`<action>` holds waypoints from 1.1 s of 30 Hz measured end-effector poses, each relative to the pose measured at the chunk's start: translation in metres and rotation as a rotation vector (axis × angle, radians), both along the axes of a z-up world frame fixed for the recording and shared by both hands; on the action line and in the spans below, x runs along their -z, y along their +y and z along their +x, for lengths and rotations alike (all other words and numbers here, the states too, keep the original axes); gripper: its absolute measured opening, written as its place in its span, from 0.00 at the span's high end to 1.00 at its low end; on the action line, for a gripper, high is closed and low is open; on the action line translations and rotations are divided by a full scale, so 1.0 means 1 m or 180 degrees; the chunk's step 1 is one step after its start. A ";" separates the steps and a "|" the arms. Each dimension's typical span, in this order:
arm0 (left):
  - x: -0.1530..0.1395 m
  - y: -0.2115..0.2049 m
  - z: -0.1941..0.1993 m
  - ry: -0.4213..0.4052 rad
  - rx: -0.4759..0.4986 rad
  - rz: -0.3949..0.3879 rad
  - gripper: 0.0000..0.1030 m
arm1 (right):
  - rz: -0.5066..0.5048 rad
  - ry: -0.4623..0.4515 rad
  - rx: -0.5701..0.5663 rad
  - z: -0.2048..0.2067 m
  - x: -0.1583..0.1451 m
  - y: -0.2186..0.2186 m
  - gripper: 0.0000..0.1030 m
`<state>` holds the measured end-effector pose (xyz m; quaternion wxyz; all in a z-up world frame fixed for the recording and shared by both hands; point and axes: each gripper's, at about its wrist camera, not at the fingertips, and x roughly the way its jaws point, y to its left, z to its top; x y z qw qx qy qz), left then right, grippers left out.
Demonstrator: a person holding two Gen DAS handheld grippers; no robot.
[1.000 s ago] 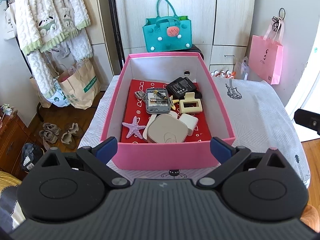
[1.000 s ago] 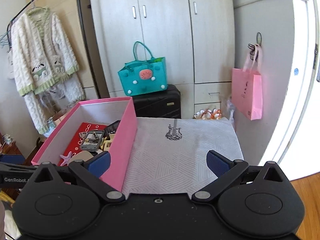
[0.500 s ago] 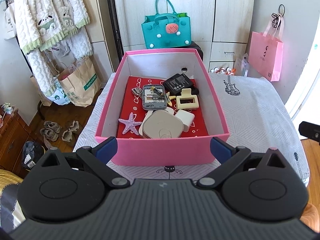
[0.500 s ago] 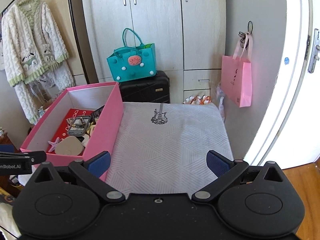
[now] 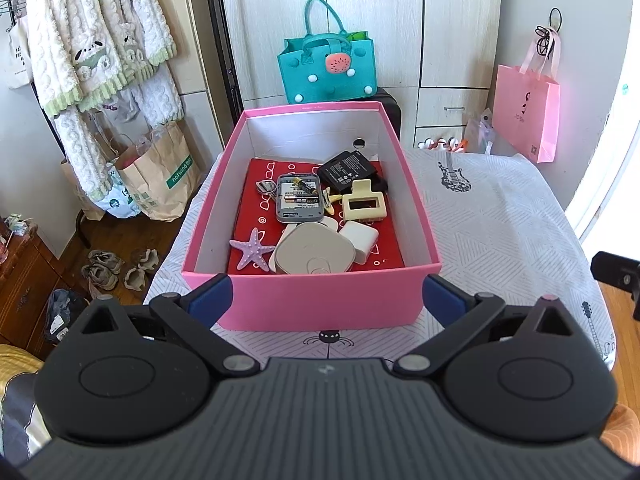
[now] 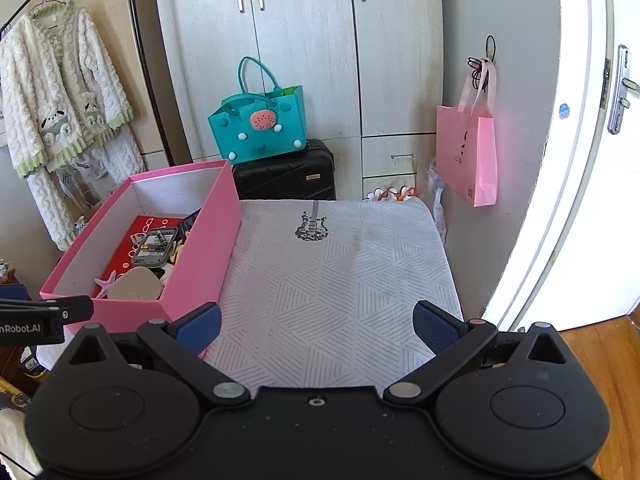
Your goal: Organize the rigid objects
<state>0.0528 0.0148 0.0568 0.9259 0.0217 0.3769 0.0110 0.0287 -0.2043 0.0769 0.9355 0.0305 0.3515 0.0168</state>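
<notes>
both claws wide open and empty, left claw (image 5: 326,294) lined up at the pink box (image 5: 320,308); next, reach in for the starfish (image 5: 252,249).

right claw (image 6: 316,326) hovers over bare table (image 6: 340,280).

"nRobot.AI" on the left gripper (image 6: 44,322); "hotwind" on the brown paper bag (image 5: 160,176).

We see a teal bag (image 6: 262,130) on a black suitcase (image 6: 286,174) before a pale wardrobe (image 6: 300,48). A pink bag (image 6: 468,154) hangs at right, a fluffy robe (image 6: 60,112) at left, shoes (image 5: 102,268) on the floor.
</notes>
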 end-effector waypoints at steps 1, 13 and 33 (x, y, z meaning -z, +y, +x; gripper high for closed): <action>0.000 -0.001 0.000 0.0000 0.0002 0.0004 0.00 | 0.0004 -0.0002 0.0001 0.000 0.000 0.000 0.00; 0.002 0.000 -0.001 -0.0034 -0.0080 0.0027 0.00 | 0.0030 0.0001 -0.0062 -0.001 0.002 0.000 0.00; 0.003 0.002 -0.008 -0.0003 -0.0080 -0.0008 0.00 | -0.0030 -0.0018 -0.0092 -0.008 0.004 0.004 0.00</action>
